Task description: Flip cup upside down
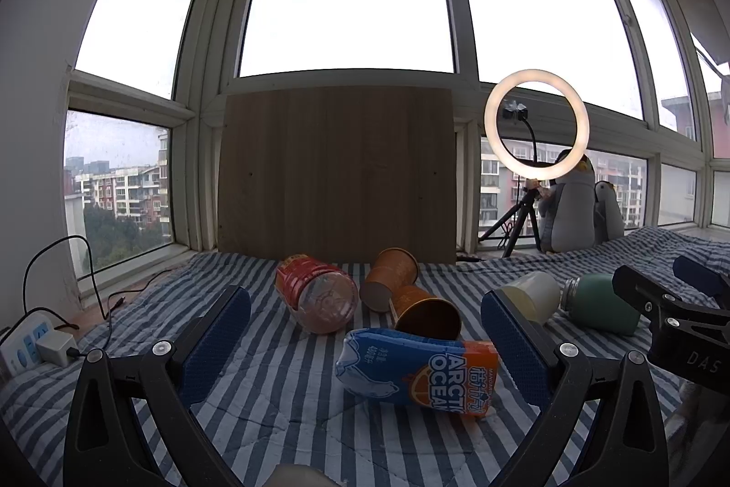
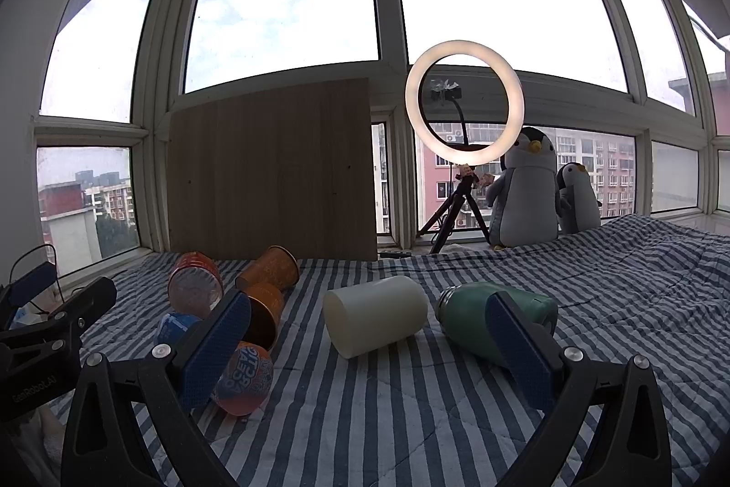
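Note:
Two orange paper cups lie on their sides on the striped bedspread: the near cup with its mouth toward me, the far cup showing its base. A white cup also lies on its side. My left gripper is open and empty, hovering before the orange cups and the Arctic Ocean bottle. My right gripper is open and empty, with the white cup between its fingers farther ahead.
A red-labelled clear bottle and a green flask lie on the bed. A wooden board, ring light on tripod and plush penguins stand by the windows. A power strip lies left.

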The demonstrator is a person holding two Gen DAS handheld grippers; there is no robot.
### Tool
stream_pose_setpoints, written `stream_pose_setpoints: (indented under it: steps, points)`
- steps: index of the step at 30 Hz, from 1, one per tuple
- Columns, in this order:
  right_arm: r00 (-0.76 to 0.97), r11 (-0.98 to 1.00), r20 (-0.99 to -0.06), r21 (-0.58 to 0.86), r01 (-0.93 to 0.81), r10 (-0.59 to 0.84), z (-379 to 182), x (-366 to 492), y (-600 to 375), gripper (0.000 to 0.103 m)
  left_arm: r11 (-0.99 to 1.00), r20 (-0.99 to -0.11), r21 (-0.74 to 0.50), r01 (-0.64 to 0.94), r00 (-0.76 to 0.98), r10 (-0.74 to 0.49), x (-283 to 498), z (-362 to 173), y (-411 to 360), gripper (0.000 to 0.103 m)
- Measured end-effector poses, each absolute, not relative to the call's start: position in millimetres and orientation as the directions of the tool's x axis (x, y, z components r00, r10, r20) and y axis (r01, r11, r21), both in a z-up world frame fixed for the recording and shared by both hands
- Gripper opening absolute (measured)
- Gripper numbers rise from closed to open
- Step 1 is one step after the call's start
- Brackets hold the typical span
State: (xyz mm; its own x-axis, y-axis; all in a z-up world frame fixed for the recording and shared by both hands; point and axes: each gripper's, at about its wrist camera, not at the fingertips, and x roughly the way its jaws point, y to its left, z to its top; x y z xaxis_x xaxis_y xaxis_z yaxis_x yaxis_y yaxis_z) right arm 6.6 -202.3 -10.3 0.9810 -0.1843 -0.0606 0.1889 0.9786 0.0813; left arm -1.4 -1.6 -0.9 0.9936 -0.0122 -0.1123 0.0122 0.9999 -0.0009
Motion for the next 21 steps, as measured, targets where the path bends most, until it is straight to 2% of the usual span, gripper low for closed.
stream_pose_setpoints:
  steps: [21]
  points:
    - [0.981, 0.979, -0.063, 0.083, 0.188, -0.184, -11.4, 7.3, -202.6, 0.102, 1.0, -0.117, 0.001, 0.014, 0.993, -0.014, -2.0, -2.3, -4.6, 0.103]
